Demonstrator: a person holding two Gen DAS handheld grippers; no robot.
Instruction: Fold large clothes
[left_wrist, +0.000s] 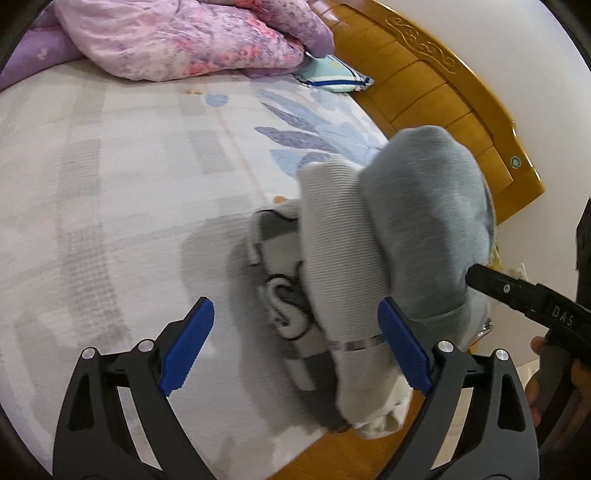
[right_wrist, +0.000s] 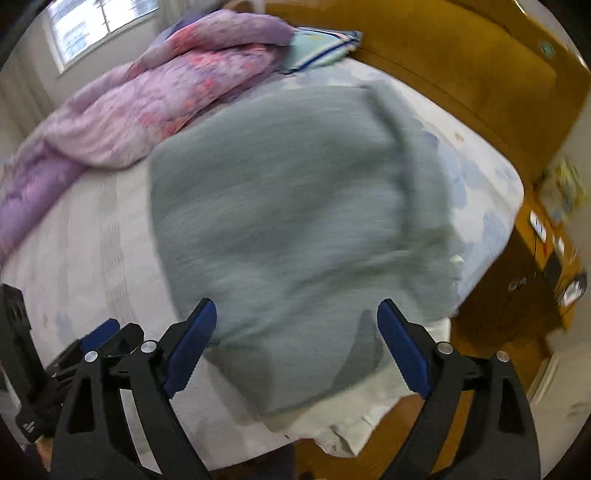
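Blue pads (left_wrist: 188, 347) of your left gripper (left_wrist: 295, 347) sit spread wide at the bottom of the left wrist view, pinching nothing. Your right gripper (right_wrist: 295, 347) shows the same in its own view: both fingers apart, nothing between them, though the picture is smeared by motion.

Just ahead of the left gripper, a bundled garment (left_wrist: 388, 229) sits at the near corner of the bed (left_wrist: 110, 184), one end spilling past the mattress edge. You can make out 3 fabrics in it: grey fleece on the right, pale ribbed knit in the middle, and a white panel with a black line print underneath. From the right wrist view the same garment (right_wrist: 288, 229) reads as 1 broad grey mass filling the middle of the frame, lying on the sheet.

A pink and purple quilt (left_wrist: 192, 37) is heaped at the far side, with a striped pillow (left_wrist: 332, 75) beside the wooden headboard (left_wrist: 443, 96). Your right gripper's black body (left_wrist: 528, 299) pokes in from the right edge of the left view, close to the grey fleece; whether it touches cannot be told.

The cloth looks soft, thick and floppy, likely light but bulky, and it will sag from any 1 pinch point. The ribbed hem or cuff looks like the firmest place to grip; take 2 well-separated points along an edge so the fabric hangs flat. No neat fold is visible yet, so the job looks early.
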